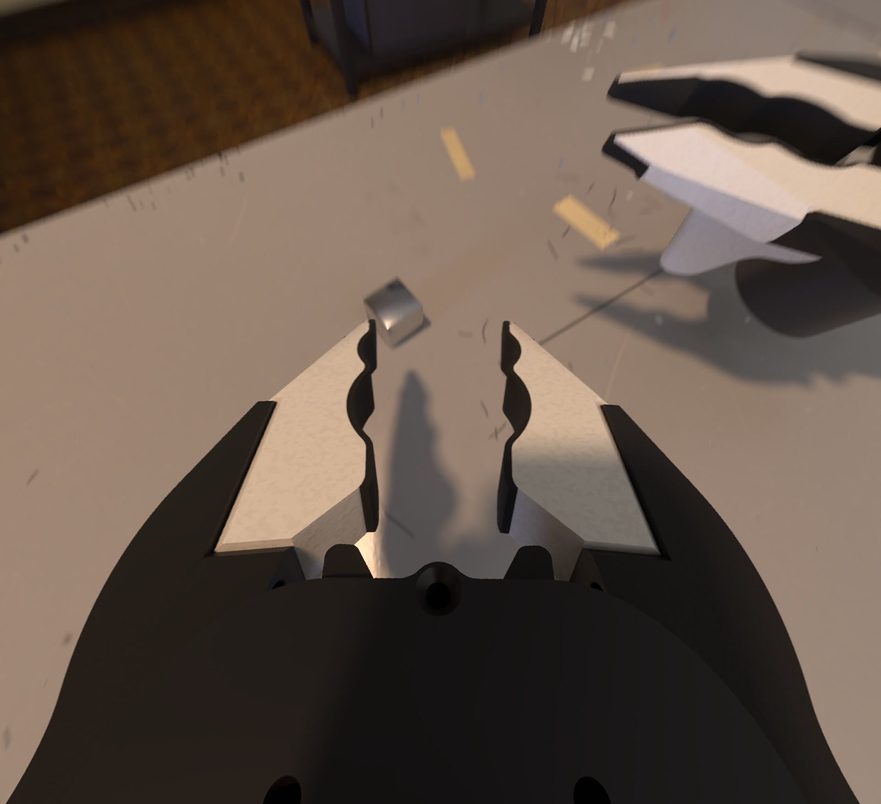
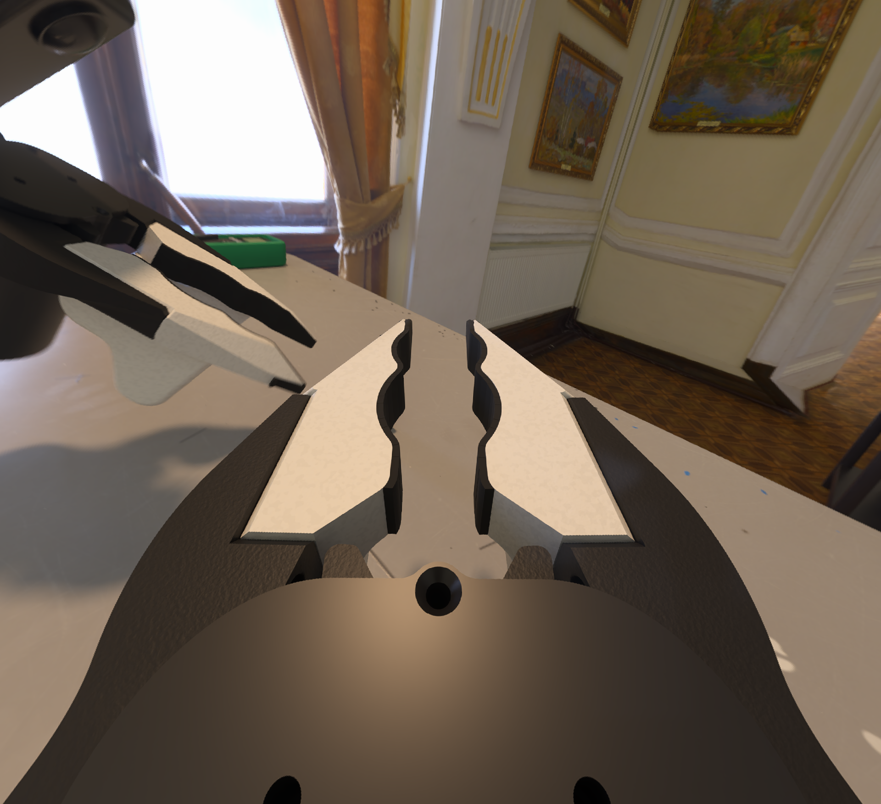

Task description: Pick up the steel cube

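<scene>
Left claw (image 1: 439, 328) is spread, nothing between the fingers, hanging over the bench (image 1: 167, 352) and angled down at it. Steel cube (image 1: 394, 311) sits on the bench just past my left fingertip, off to the left of the gap rather than centred in it; from this angle the fingertip overlaps the cube's near corner, so I can't tell if they touch. Cube is rotated, one corner pointing roughly toward me. Two tan strips of tape (image 1: 585, 221) lie on the bench farther out, well clear of the cube, and a thin dark line runs across the surface to the right. Right claw (image 1: 612, 123) shows in the left wrist view at upper right, held above the bench, well apart from the cube, fingers parted with nothing in them. In the right wrist view its own fingers (image 2: 348, 438) have a clear gap, so that claw is spread too, and it looks out over the bench edge at a room with framed paintings (image 2: 758, 47), a curtain (image 2: 353, 113) and a bright window. The left claw appears there at left, tips near my right claw's left finger. A green box (image 2: 252, 252) sits at the far end of the bench. The cube doesn't show in the right wrist view.
</scene>
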Robot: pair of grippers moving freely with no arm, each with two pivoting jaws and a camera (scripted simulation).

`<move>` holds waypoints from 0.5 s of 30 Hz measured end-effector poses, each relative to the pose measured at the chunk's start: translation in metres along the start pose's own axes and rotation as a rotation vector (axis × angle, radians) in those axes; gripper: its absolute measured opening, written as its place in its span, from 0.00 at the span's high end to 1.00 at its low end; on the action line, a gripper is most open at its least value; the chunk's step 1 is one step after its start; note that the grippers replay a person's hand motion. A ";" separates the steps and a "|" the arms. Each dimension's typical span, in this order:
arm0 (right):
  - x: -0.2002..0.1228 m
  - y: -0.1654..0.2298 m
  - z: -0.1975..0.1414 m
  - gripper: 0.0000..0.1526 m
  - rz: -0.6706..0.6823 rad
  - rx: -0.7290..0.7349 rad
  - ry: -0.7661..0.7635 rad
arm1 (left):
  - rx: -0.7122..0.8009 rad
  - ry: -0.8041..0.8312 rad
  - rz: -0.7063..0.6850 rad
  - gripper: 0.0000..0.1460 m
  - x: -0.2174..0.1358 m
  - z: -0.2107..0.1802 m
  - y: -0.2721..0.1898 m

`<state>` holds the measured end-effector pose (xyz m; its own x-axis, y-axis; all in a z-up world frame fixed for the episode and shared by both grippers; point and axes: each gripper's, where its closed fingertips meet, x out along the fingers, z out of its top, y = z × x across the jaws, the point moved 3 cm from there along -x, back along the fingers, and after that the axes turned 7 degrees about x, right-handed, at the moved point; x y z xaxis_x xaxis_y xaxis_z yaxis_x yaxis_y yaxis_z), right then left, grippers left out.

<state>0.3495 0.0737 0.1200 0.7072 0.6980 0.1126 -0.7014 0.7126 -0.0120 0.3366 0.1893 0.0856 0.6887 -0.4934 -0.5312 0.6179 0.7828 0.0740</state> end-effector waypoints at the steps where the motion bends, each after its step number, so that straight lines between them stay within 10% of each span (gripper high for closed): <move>1: 0.001 0.001 -0.002 0.86 -0.004 -0.021 0.014 | -0.001 0.074 -0.001 0.60 0.001 -0.006 -0.001; 5: 0.011 0.003 -0.011 0.87 -0.009 -0.233 0.150 | 0.062 0.252 0.041 0.56 0.010 -0.030 -0.002; 15: 0.074 0.026 -0.051 0.72 0.581 -0.707 0.775 | 0.026 0.310 -0.055 0.53 0.013 -0.040 0.000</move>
<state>0.3878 0.1478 0.0778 0.3368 0.6116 -0.7159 -0.9011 -0.0112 -0.4335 0.3307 0.1983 0.0445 0.5080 -0.3923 -0.7668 0.6634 0.7461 0.0578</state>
